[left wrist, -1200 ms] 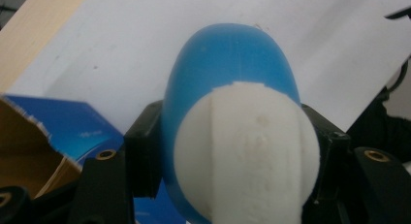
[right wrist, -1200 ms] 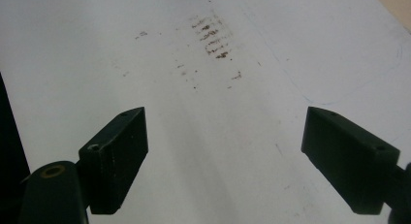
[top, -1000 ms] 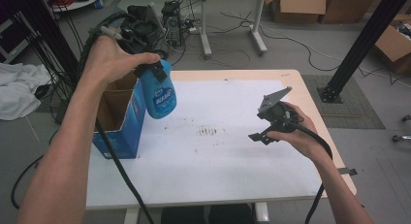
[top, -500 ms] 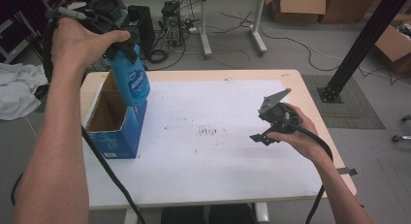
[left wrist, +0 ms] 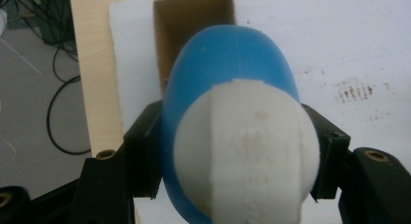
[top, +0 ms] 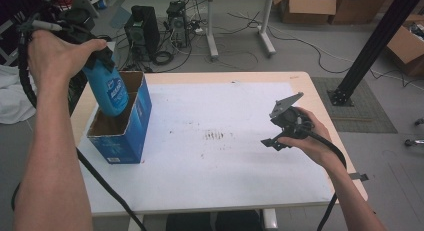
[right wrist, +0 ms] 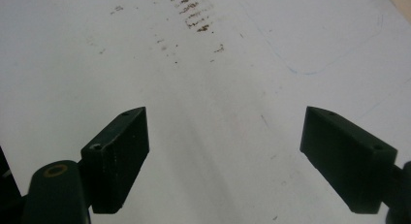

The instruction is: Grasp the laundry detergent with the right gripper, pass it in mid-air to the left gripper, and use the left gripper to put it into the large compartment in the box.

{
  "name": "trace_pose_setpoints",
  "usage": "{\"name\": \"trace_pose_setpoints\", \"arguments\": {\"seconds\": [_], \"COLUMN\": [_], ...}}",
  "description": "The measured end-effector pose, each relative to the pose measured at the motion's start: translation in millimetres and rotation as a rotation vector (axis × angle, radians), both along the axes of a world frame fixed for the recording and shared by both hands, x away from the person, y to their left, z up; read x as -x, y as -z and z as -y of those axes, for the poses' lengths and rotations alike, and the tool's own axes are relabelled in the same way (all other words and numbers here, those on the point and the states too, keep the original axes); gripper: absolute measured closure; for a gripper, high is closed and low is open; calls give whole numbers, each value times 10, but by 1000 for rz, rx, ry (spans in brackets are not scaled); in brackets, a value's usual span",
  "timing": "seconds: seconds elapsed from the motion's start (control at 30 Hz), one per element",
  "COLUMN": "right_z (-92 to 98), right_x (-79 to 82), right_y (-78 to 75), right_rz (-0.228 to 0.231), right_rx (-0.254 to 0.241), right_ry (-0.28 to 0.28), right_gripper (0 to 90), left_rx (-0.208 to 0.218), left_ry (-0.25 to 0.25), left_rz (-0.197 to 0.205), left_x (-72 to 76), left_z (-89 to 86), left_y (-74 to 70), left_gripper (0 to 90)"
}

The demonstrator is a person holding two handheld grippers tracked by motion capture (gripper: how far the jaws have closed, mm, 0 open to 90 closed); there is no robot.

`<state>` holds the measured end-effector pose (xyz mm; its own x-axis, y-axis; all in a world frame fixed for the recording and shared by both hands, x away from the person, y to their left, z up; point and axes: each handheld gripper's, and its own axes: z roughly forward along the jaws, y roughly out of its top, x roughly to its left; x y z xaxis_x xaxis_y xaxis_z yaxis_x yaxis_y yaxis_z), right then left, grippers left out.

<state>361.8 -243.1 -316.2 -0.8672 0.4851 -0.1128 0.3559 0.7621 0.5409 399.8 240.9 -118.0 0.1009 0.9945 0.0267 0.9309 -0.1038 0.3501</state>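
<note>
One white mat [top: 220, 156] covers the wooden table [top: 327, 121]; cables [top: 295, 38] cross the floor.

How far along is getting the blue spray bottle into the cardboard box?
Done: the left gripper is shut on the blue spray bottle and has it lifted. In hand: the bottle hangs tilted over the open blue box, its base near the opening. Left: lowering and releasing it. The right gripper is open over the white table.
</note>
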Motion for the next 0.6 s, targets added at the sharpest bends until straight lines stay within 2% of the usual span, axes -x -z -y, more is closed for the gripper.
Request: {"name": "trace_pose_setpoints", "arguments": {"seconds": [0.13, 0.37, 0.6], "right_z": [13, 20, 38], "right_x": [1, 21, 31], "right_y": [-1, -3, 21], "right_rz": [-1, -1, -2], "right_rx": [4, 7, 11], "right_ry": [5, 7, 14], "right_gripper": [177, 180, 180], "left_rx": [-10, 5, 12], "left_ry": [-12, -40, -33], "left_rz": [-15, -22, -40], "left_x": [5, -6, -35], "left_z": [-37, -76, -45], "left_y": [130, 386, 626], "left_gripper": [382, 382, 382]}}
